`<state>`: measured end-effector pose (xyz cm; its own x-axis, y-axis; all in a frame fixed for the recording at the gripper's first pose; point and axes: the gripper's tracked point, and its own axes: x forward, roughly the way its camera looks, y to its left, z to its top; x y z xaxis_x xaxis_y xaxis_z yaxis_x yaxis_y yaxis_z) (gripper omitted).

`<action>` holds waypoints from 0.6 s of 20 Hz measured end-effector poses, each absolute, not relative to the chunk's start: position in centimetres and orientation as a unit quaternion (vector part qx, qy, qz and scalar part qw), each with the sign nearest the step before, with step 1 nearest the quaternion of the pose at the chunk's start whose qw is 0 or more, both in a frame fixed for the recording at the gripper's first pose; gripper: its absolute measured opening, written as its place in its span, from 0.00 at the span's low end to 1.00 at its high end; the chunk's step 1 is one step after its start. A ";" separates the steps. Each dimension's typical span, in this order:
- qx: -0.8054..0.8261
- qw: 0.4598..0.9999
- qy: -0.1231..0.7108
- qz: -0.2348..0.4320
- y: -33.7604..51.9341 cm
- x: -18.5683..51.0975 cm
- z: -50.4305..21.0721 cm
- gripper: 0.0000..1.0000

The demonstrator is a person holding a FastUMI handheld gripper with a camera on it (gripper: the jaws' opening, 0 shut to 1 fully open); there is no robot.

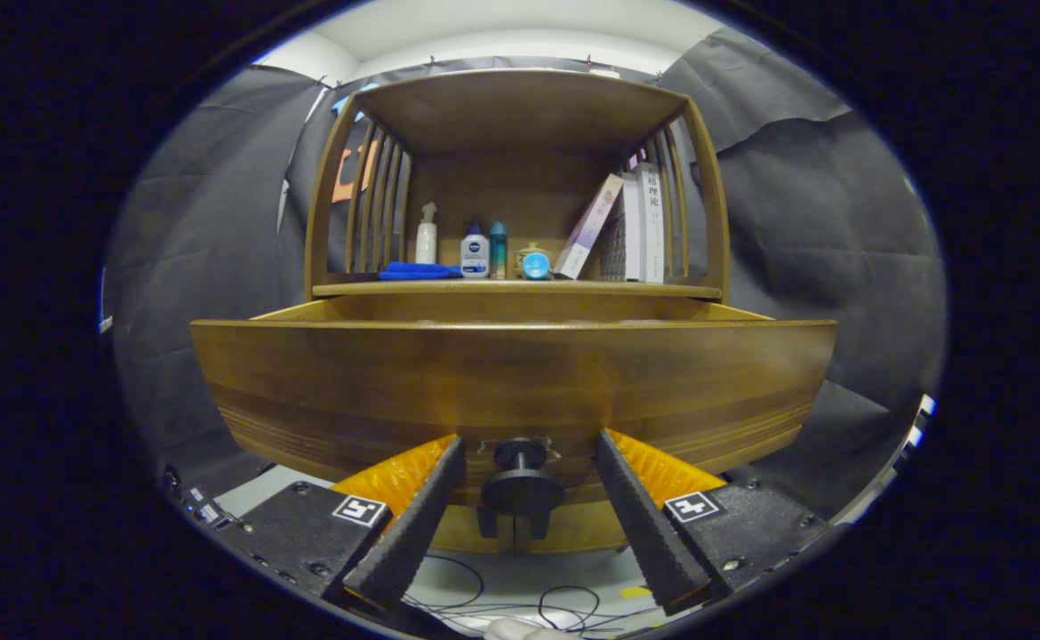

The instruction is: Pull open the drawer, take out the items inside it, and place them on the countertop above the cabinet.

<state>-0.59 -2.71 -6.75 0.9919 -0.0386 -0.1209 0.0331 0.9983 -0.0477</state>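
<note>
Ahead of fingers: drawer (511, 373) pulled out, front panel facing me.
Knob (521, 484): lower front edge, between fingers, untouched.
Hand-held gripper (527, 476): I see it spread wide, gripping nothing.
Countertop (698, 291): bottles (475, 252), blue cloth (418, 271), books (636, 229).

The wooden countertop (520, 289) carries a blue cloth (418, 271), bottles (475, 252) and leaning books (640, 227).
</note>
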 end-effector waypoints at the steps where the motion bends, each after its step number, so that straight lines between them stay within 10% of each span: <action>1: -0.023 0.998 0.062 -0.018 -2.8 -0.2 -6.8 0.99; 12: -0.023 0.998 0.048 -0.024 -2.5 3.6 -4.7 0.98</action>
